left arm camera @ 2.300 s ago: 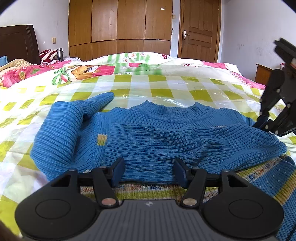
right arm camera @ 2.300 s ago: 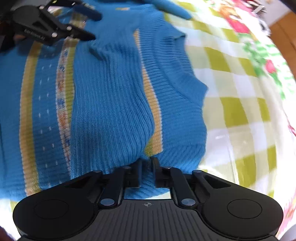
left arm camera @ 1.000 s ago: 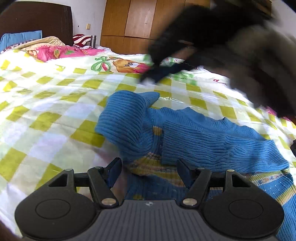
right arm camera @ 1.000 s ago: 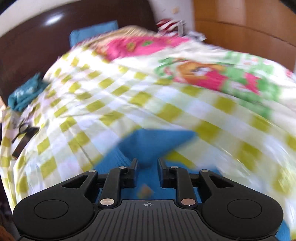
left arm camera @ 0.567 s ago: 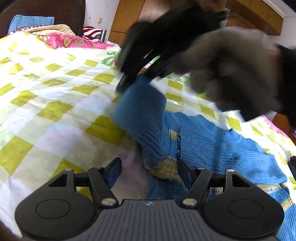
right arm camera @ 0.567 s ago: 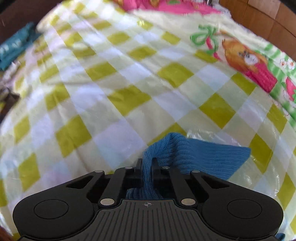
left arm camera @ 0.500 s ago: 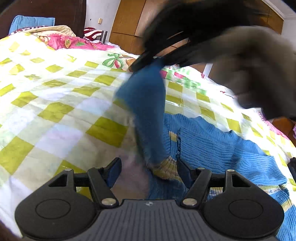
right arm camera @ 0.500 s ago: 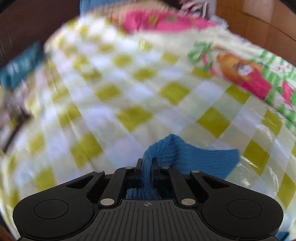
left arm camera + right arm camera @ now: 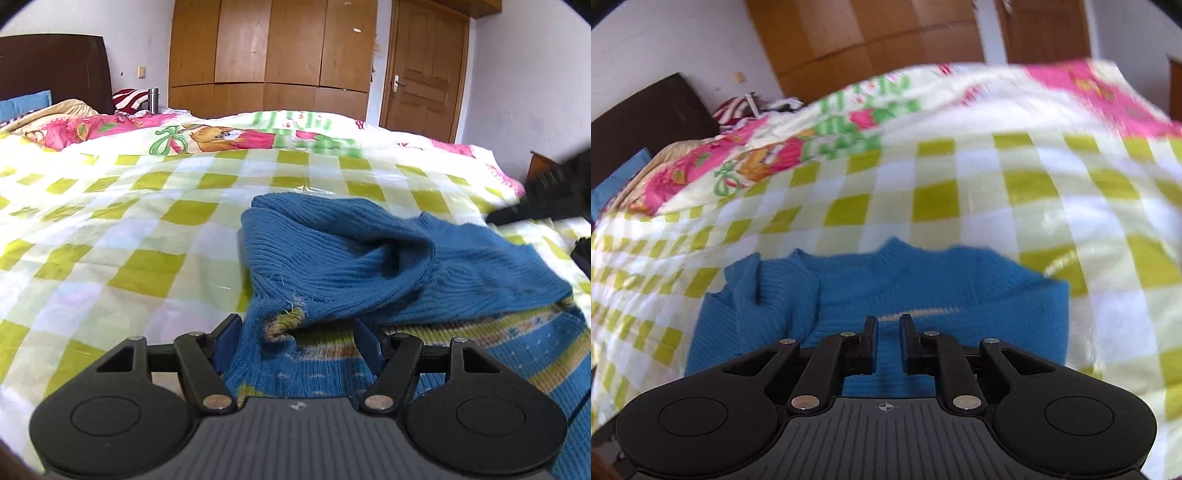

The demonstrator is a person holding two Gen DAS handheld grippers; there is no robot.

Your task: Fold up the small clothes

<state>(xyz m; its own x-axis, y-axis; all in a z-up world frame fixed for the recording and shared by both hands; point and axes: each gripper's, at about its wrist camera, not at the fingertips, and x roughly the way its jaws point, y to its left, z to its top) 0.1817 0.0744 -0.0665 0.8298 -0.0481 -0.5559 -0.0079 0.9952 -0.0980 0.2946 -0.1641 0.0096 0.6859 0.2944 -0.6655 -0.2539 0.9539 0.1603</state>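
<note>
1. Headboard (image 9: pixel 55 70) of dark wood fills the upper left of the left wrist view, with a blue pillow (image 9: pixel 24 105) below it at the left edge.
2. A steel flask (image 9: pixel 153 99) stands just right of the headboard, in front of a wooden wardrobe (image 9: pixel 269 55) across the upper middle.
3. A checked bedspread (image 9: pixel 110 229) in yellow-green and white covers the left and middle of the frame.
4. The left gripper (image 9: pixel 295 343) sits at the bottom centre with its jaws standing wide apart; the edge of the blue sweater (image 9: pixel 369 266) lies between them, and the pads do not press on it.
5. The sweater lies on the bedspread from the centre to the lower right, both sleeves folded across its body and a striped band (image 9: pixel 480 332) showing below them.
6. A door (image 9: pixel 424 70) stands in the upper right, and the right gripper (image 9: pixel 543 199) shows as a dark blur at the right edge, beyond the sweater.
7. In the right wrist view the sweater (image 9: pixel 1015 295) lies in the lower middle, collar towards the top.
8. There the right gripper (image 9: pixel 888 343) hovers over it, jaws narrowly parted and opening, with nothing held between them.
</note>
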